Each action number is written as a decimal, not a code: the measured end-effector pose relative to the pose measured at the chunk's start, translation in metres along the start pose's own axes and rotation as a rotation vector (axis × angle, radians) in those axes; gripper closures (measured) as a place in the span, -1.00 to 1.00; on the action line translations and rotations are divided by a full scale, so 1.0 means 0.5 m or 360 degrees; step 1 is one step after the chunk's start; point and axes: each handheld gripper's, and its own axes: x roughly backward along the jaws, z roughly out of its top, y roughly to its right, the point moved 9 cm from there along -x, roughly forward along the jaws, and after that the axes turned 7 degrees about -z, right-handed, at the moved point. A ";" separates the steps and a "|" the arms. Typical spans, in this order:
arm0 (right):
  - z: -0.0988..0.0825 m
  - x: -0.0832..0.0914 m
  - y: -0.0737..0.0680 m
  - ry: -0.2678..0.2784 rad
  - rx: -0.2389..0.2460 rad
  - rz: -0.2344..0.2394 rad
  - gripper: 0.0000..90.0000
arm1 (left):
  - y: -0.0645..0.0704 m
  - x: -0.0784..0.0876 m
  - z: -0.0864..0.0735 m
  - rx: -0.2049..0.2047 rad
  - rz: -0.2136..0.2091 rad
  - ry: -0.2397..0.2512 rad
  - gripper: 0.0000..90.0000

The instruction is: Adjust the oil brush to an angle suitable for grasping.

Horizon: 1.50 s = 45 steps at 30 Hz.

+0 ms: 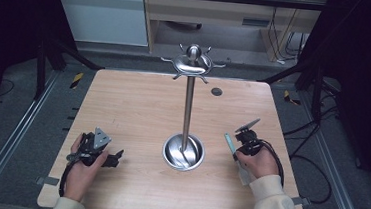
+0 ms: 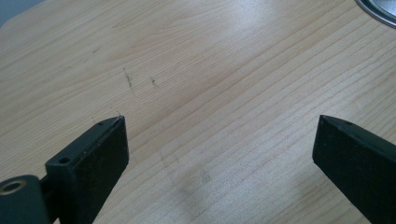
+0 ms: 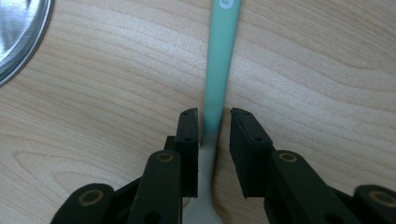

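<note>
Pale wooden tabletop [image 1: 138,106] is carrying everything: my right tongs [image 3: 214,122] are straddling the spoon [image 3: 220,65], not yet clenched, its green handle running ahead; my left tongs [image 2: 219,135] are idling released. Beyond, the hook stand [image 1: 188,109] is waiting.

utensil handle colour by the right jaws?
Pale mint green handle, on a whitish neck; right gripper view shows it best.
</note>
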 end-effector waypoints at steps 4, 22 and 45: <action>0.000 -0.004 -0.002 -0.0008 0.0006 -0.0029 0.65 | -0.001 0.001 0.000 0.0002 0.0005 0.0002 -0.93; 0.001 -0.004 -0.007 -0.0046 -0.0048 -0.0048 0.81 | -0.001 -0.002 0.001 -0.0014 0.0007 -0.0009 -0.93; 0.083 0.167 0.036 0.0293 -0.0067 0.0018 0.83 | 0.010 0.003 0.004 -0.0032 -0.0011 0.0004 -0.93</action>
